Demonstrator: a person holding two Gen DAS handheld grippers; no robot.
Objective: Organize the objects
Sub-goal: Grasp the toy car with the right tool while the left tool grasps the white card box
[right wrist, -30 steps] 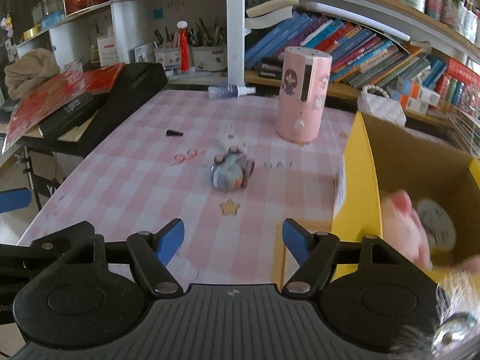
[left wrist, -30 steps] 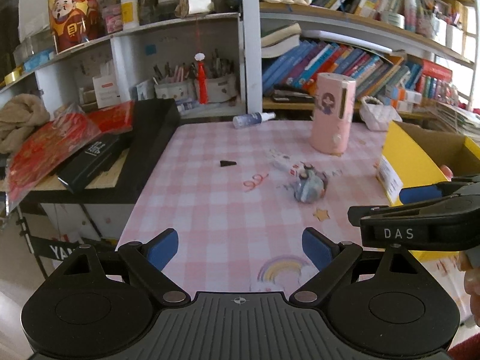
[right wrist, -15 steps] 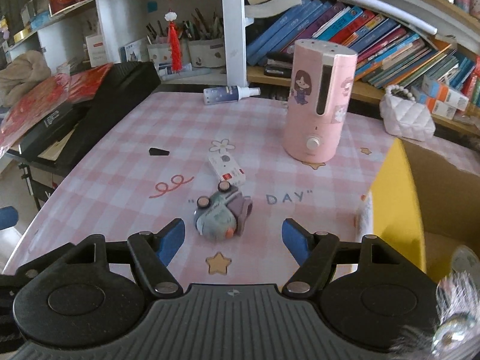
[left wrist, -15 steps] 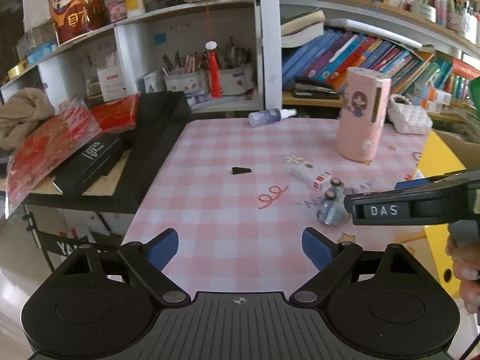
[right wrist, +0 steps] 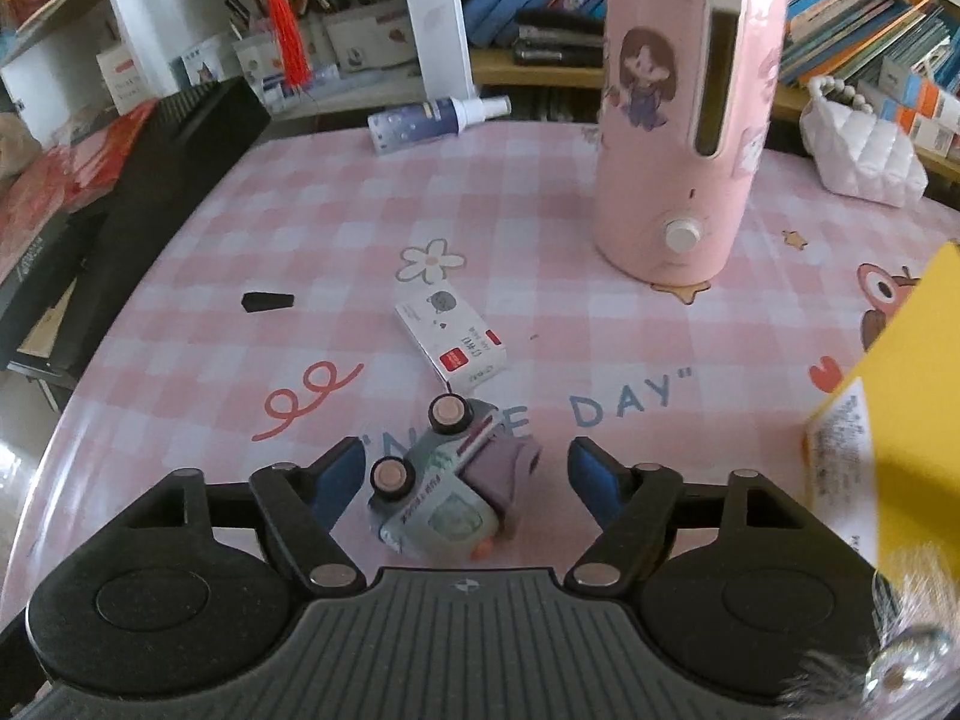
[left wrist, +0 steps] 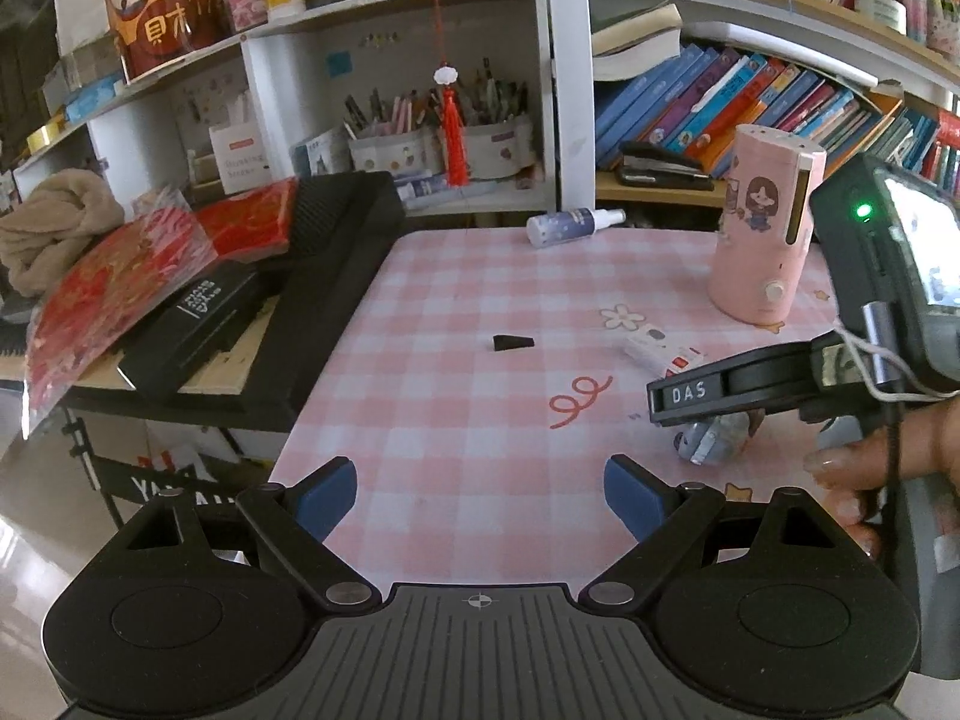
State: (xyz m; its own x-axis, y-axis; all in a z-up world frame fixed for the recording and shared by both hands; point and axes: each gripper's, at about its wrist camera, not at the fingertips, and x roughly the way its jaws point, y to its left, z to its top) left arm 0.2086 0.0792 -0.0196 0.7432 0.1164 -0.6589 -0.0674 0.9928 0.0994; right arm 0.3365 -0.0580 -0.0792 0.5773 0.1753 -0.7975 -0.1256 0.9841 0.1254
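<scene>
A: What sits between my right tool (right wrist: 467, 474)?

B: A small toy car (right wrist: 447, 489) on its side, grey-green plastic with round pink-hubbed wheels, on the glossy pink checked table (right wrist: 540, 192). The blue pads (right wrist: 591, 471) have just been narrowing but stand clear of it.

A: And my left tool (left wrist: 480, 483)?

B: Spread wide over bare cloth. A flat white box (right wrist: 451, 341) lies just beyond the car; a smooth pink cylinder (right wrist: 684, 114) stands far right.

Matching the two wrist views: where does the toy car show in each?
Left wrist: toy car low right, partly hidden under the right tongs' arm.
Right wrist: toy car bottom centre, between the open tongs.
Shared landmark: pink humidifier.
</scene>
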